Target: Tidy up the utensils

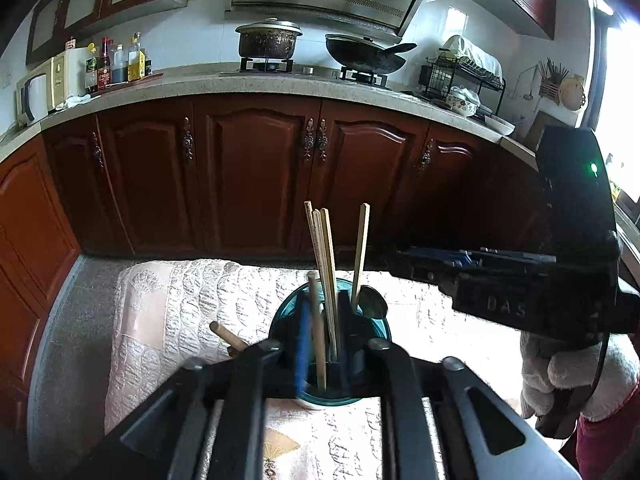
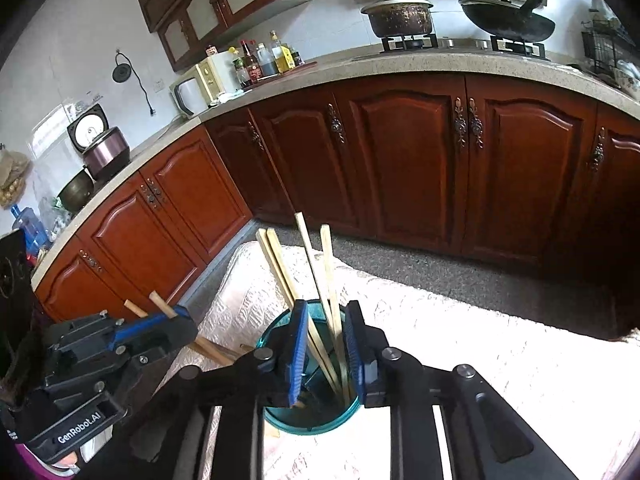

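A teal cup stands on a quilted white cloth and holds several light wooden chopsticks and a dark spoon. My left gripper hovers over the cup, its fingers a small gap apart around a brown wooden stick; whether they press on it does not show. In the right wrist view my right gripper is open above the same cup, its blue pads either side of the chopsticks without gripping them. The left gripper also shows there.
More wooden sticks lie on the cloth left of the cup. The cloth-covered table ends at a grey floor before red-brown cabinets. The counter behind carries a pot, a wok, bottles and a dish rack.
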Motion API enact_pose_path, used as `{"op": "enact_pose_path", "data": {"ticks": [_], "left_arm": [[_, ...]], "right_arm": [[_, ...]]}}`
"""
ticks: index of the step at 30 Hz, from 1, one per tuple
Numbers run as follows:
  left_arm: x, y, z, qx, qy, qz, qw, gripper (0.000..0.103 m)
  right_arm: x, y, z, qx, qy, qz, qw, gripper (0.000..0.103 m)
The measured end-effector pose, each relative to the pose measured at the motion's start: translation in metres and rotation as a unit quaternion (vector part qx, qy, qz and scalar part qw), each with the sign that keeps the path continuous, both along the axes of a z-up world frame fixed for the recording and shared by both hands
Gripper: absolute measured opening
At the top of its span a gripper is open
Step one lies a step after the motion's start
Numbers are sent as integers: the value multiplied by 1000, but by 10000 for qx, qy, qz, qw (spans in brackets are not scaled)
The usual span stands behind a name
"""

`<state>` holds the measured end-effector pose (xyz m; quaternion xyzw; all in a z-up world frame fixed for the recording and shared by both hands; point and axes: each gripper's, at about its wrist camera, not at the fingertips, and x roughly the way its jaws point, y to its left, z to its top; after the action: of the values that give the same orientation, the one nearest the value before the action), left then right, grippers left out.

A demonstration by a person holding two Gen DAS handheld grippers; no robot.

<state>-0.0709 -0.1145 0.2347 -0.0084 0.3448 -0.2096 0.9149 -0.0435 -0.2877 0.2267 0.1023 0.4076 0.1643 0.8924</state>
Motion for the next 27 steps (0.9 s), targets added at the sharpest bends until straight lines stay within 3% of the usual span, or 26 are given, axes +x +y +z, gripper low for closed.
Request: {"op": "enact_pose_path", "data": {"ticks": [1,2,8,13,20,27], "left_arm": [[-1,1,1,-6,-11,4,10000,38],[-3,2,2,-26,-40,14,10000,42],[-15,11,18,-150,-172,39,9997,50],[-38,23,34,-311,-421,130,9985,67],[-69,26,35,-122,-636,167,9978,70],[-95,38,25,-216,-578,319,9976,73]], "right_arm": [[-2,1,0,-8,5,11,10000,26],[-5,1,-1,-21,11,16,10000,26],[-28,3,-6,-22,56,-13,10000,28],[-54,3,-12,43,110,-163,9998,35],[-84,10,-22,69,222,-287,9993,44],[-109,15,-30,60,280,-461,9985,49]]}}
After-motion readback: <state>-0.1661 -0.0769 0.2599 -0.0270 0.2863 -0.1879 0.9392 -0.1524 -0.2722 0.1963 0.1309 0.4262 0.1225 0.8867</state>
